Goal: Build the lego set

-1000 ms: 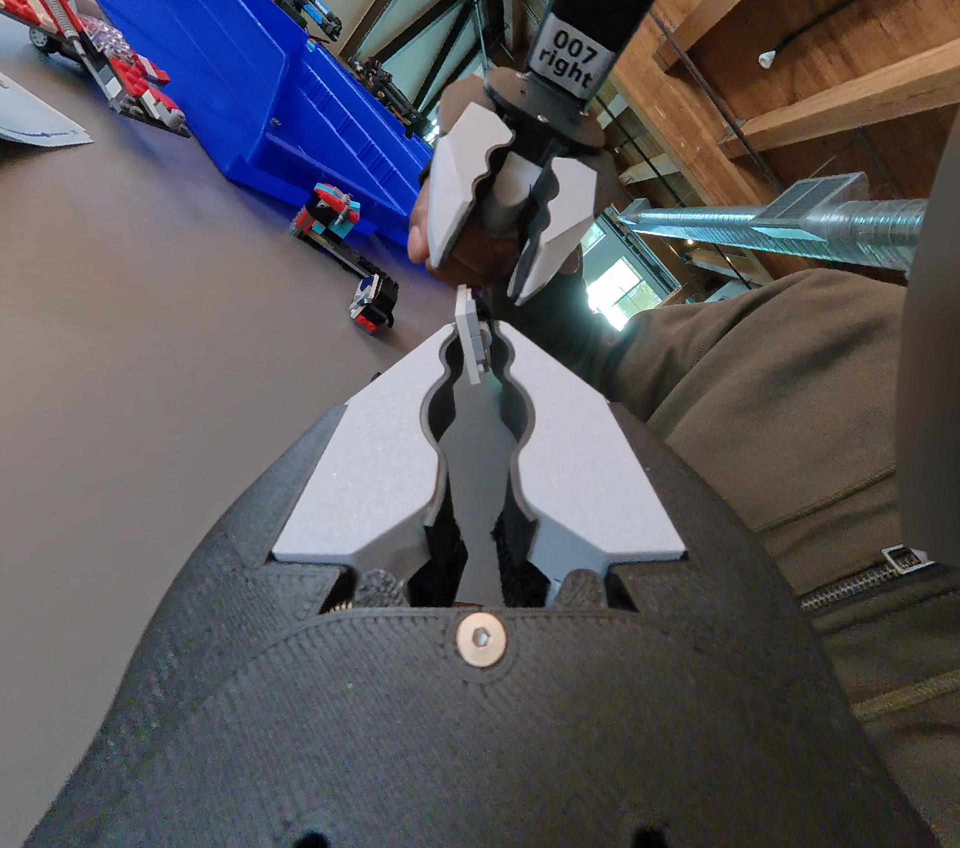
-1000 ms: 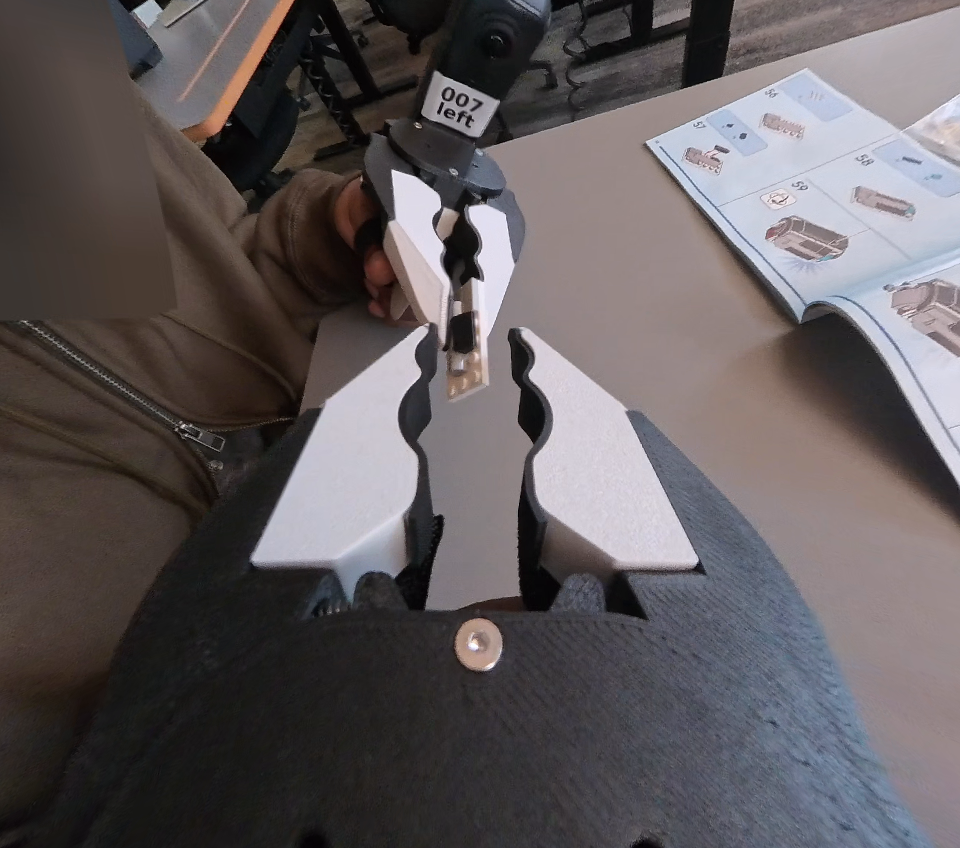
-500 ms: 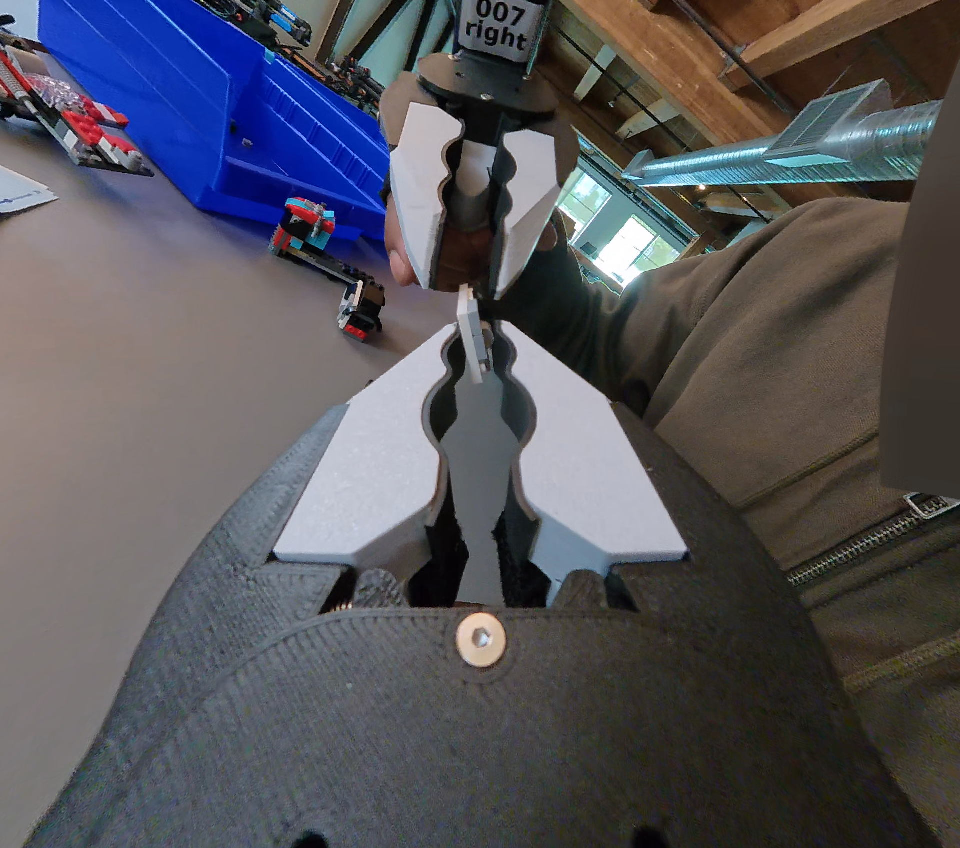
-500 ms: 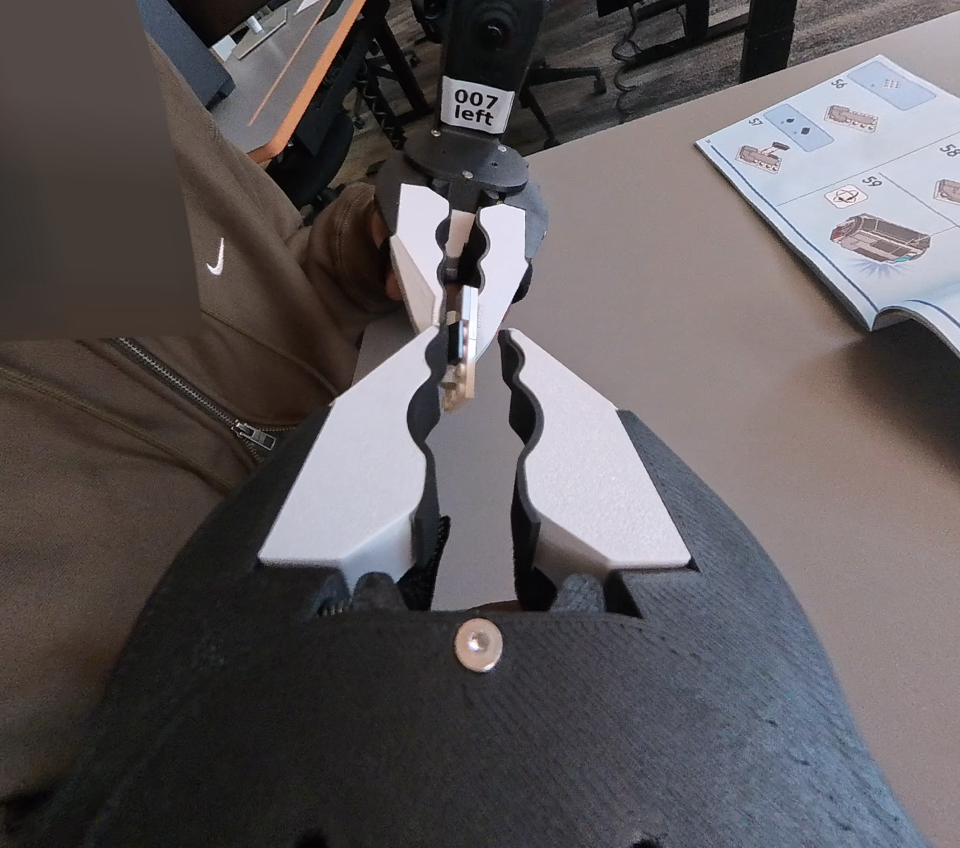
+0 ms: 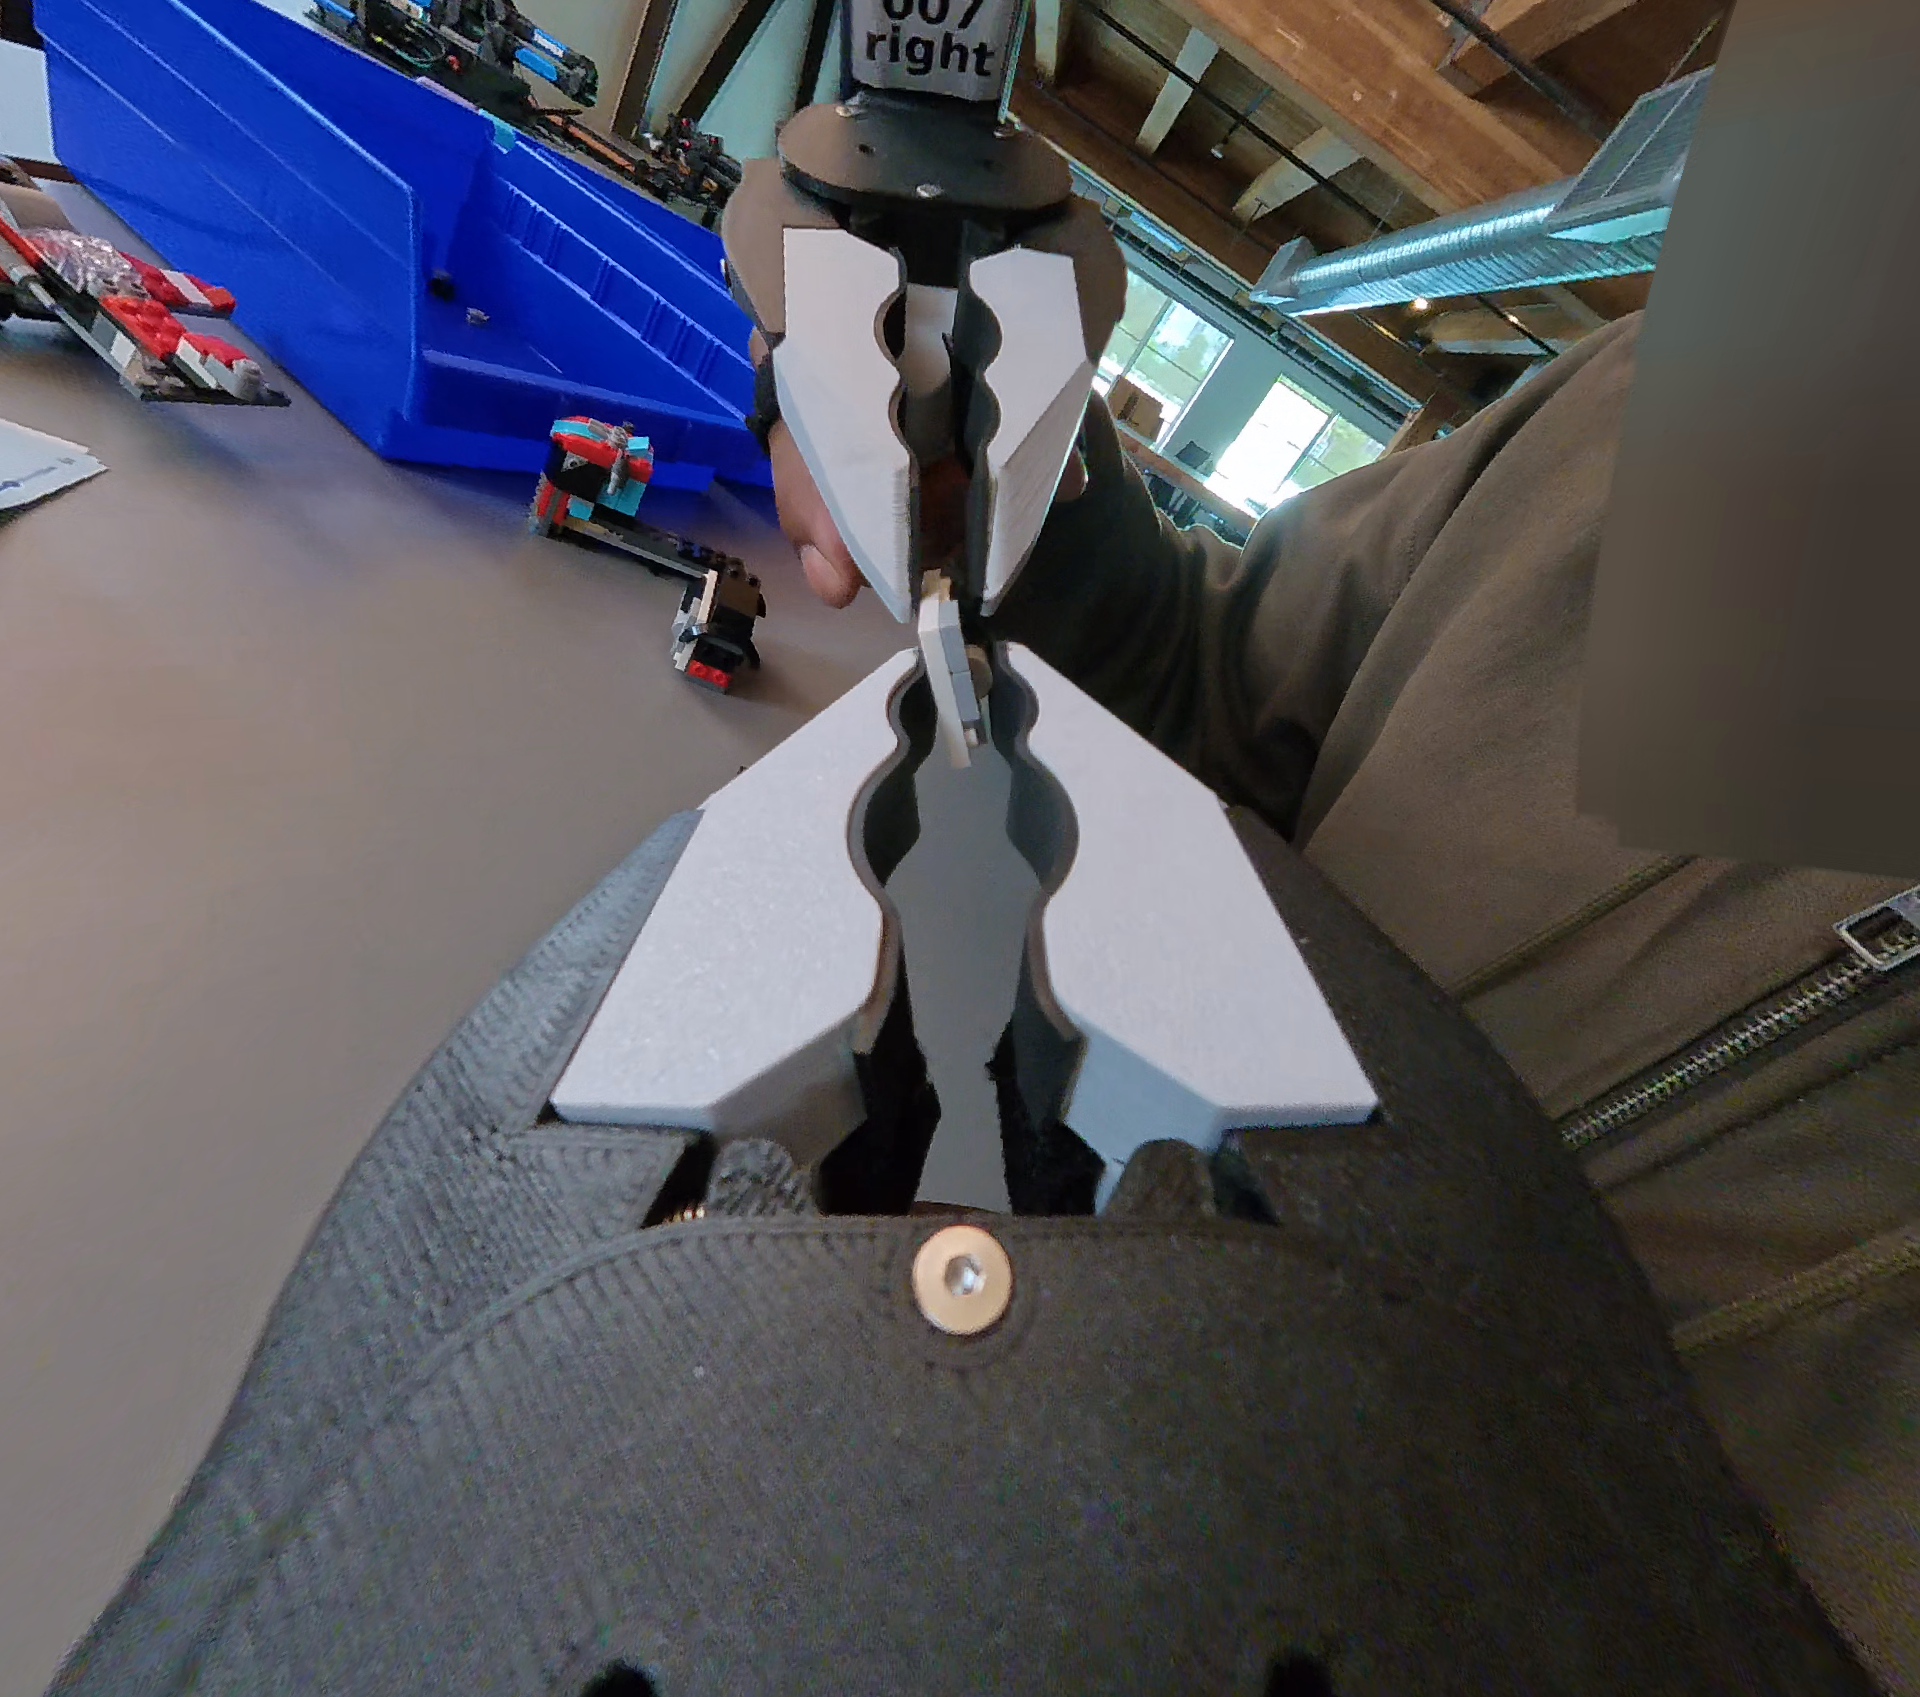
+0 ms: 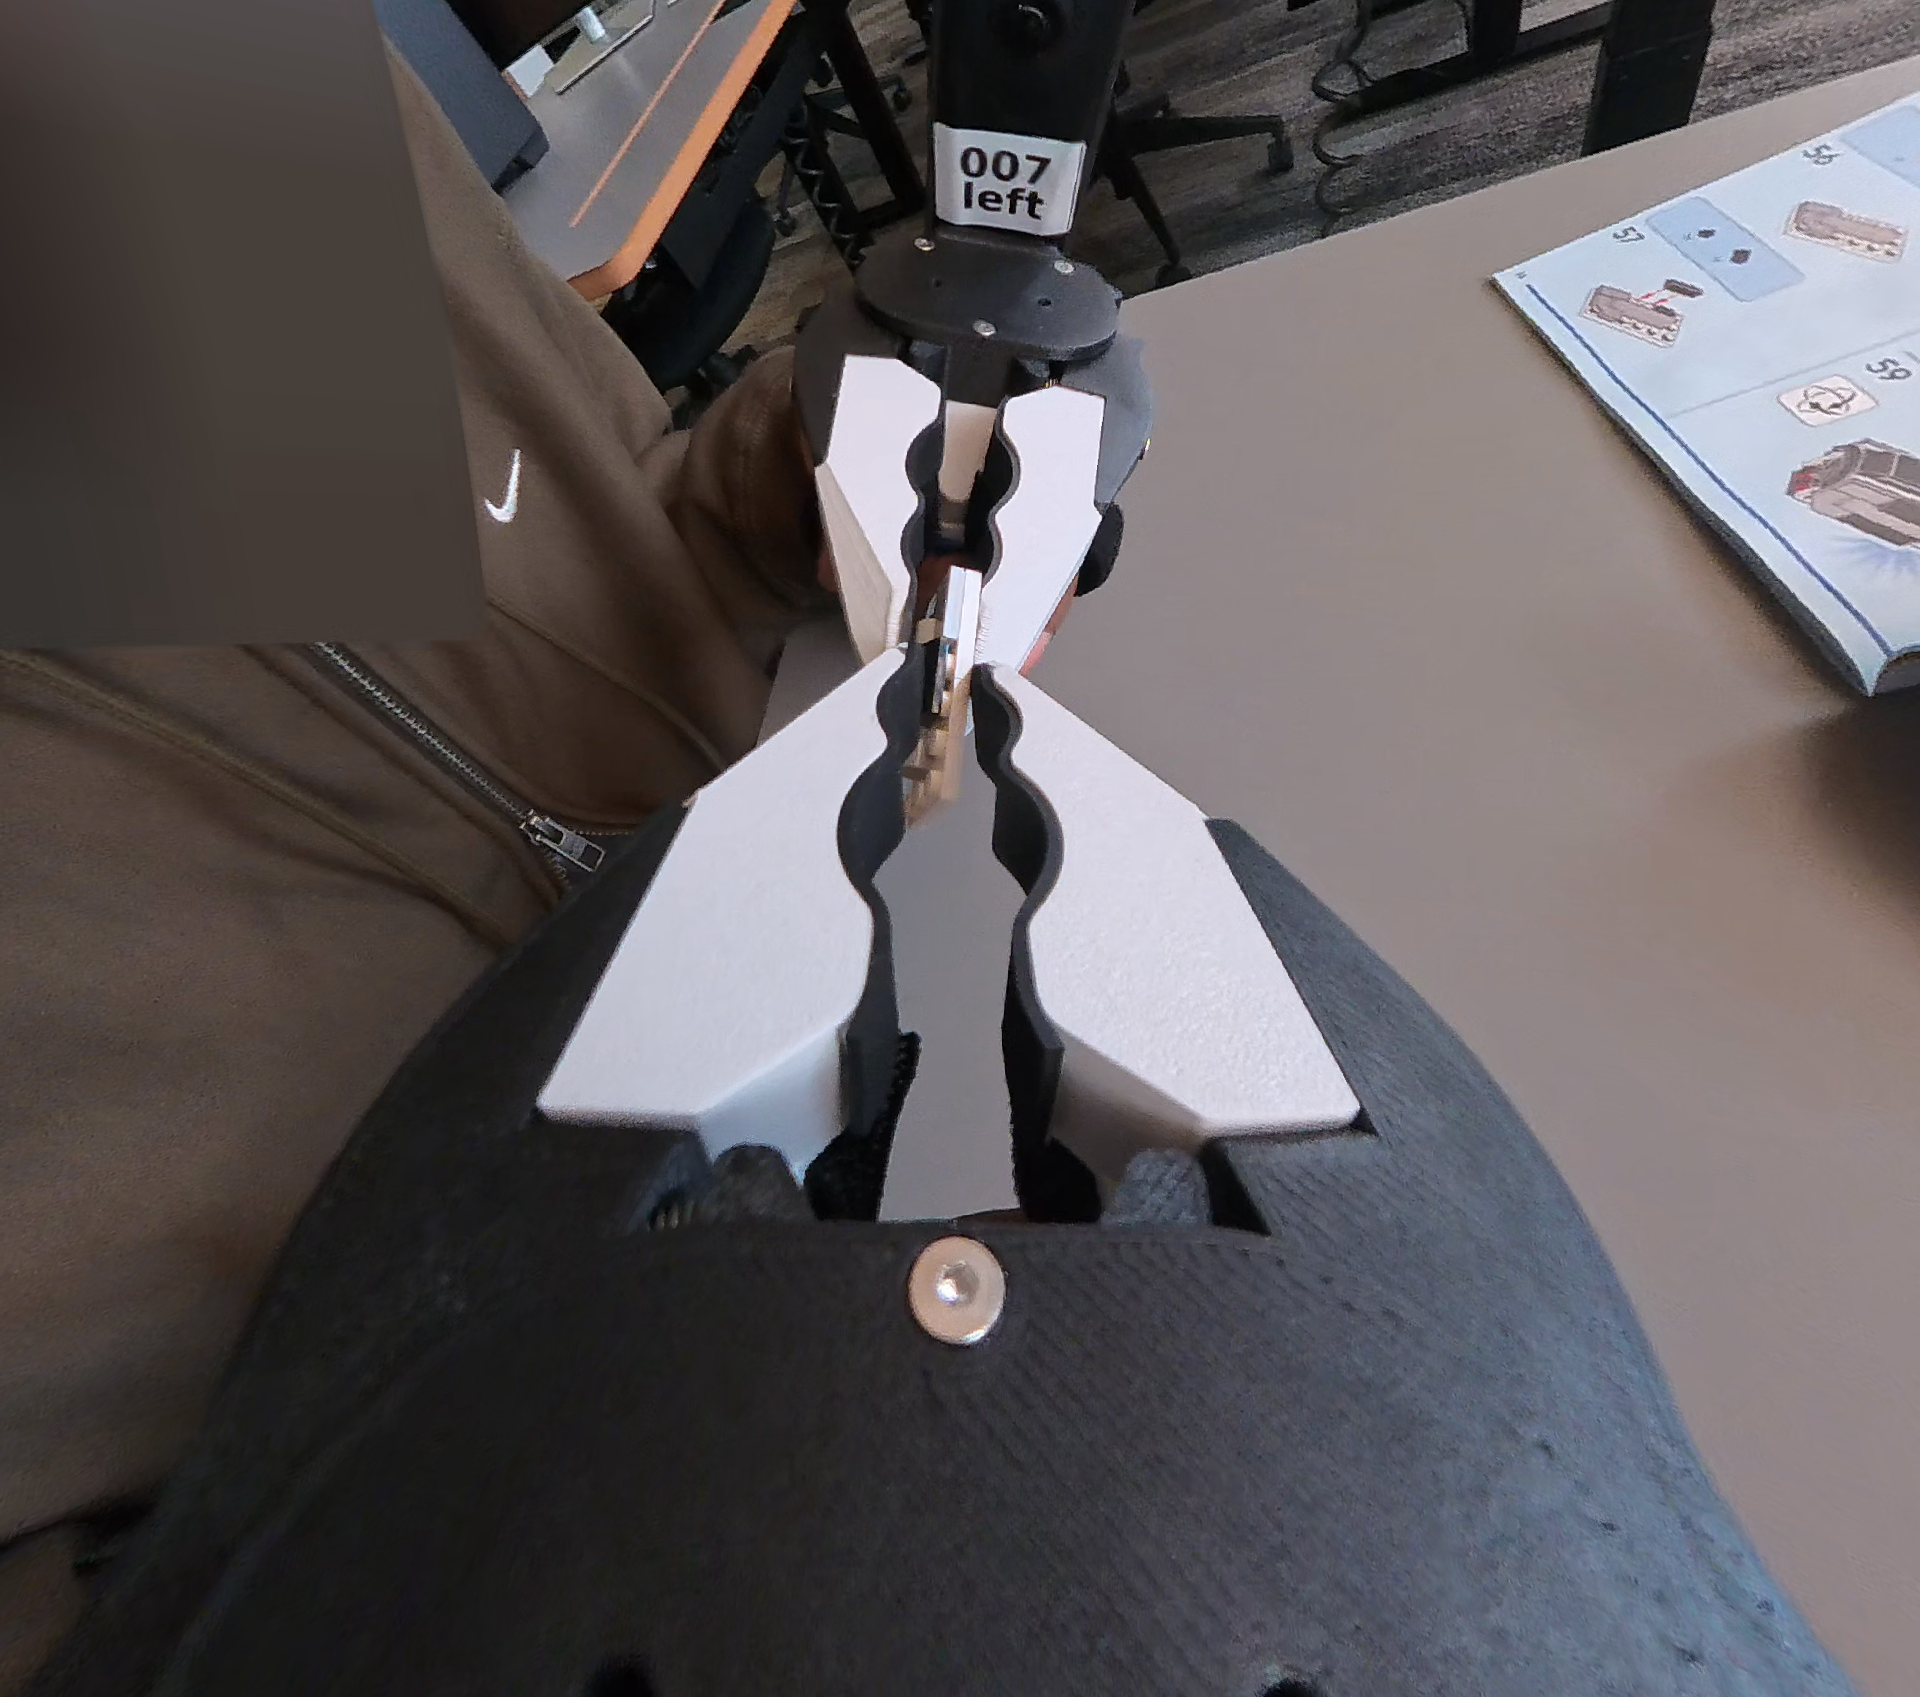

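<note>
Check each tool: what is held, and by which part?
Both tools grip one small white-grey brick plate: left tool on one end, right tool on the other.

My booklet (image 6: 1766,400) is cut off at the right edge. A grey patch (image 5: 1766,297) hides the person above the jacket (image 5: 1455,608)

Small grey-and-white brick piece (image 5: 954,691) pinched between left gripper (image 5: 956,676) and right gripper (image 5: 943,582) — tip to tip.
</note>
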`<state>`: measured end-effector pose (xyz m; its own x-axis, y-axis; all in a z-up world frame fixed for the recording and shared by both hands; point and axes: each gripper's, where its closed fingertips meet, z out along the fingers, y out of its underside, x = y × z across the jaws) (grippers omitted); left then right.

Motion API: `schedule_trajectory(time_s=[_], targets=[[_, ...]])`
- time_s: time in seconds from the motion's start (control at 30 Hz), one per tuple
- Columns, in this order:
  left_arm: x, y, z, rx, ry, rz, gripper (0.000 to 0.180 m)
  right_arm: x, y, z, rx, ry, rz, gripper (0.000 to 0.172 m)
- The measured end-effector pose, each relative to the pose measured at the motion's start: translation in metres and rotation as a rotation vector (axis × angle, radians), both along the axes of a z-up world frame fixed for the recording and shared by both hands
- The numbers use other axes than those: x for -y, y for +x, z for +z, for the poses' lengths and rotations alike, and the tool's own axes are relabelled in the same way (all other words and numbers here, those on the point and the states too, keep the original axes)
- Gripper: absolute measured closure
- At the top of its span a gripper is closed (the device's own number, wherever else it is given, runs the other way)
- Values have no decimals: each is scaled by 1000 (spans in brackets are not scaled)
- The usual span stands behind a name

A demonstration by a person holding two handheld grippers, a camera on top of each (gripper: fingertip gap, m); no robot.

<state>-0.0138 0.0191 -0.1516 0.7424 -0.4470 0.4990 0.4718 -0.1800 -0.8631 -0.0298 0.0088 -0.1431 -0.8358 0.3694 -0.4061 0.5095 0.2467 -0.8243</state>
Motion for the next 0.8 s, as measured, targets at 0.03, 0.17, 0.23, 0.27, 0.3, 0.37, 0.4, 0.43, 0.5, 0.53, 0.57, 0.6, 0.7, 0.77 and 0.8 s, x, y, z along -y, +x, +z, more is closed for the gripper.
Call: schedule_trajectory(time_s=[0.03, 0.17, 0.23, 0.27, 0.3, 0.37, 0.4, 0.43, 0.5, 0.53, 0.57, 0.6, 0.7, 0.77, 0.8], targets=[[0, 1, 0, -12, 5, 0, 170, 0, 1, 1, -4, 0, 4, 162], [1, 2, 1, -38, 13, 0, 171, 1, 2, 1, -18, 9, 12, 162], [1, 2, 1, -44, 18, 1, 171, 1, 2, 1, -19, 4, 13, 163], [1, 2, 1, -47, 19, 1, 171, 1, 1, 2, -20, 3, 13, 163], [1, 2, 2, -49, 21, 1, 171, 2, 1, 2, -26, 3, 14, 163], [2, 2, 3, -44, 27, -2, 171, 2, 1, 3, -41, 4, 17, 164], [2, 2, 3, -47, 28, -3, 171, 2, 1, 3, -48, 8, 18, 164], [2, 3, 3, -53, 28, -3, 171, 2, 2, 3, -52, 13, 19, 164], [2, 3, 2, -58, 27, -5, 171, 2, 2, 2, -64, 23, 24, 165], [2, 4, 2, -58, 26, -7, 171, 2, 3, 2, -70, 29, 25, 165], [1, 4, 2, -59, 25, -6, 171, 2, 3, 2, -74, 33, 25, 165], [1, 4, 2, -61, 24, -8, 171, 2, 3, 2, -78, 37, 28, 165], [1, 4, 2, -65, 23, -6, 171, 1, 3, 2, -77, 37, 24, 165], [1, 1, 4, -55, 34, 12, 170, 1, 0, 5, -75, 24, 2, 165], [1, 0, 5, -50, 39, 18, 170, -1, -2, 7, -81, 21, -11, 164]])
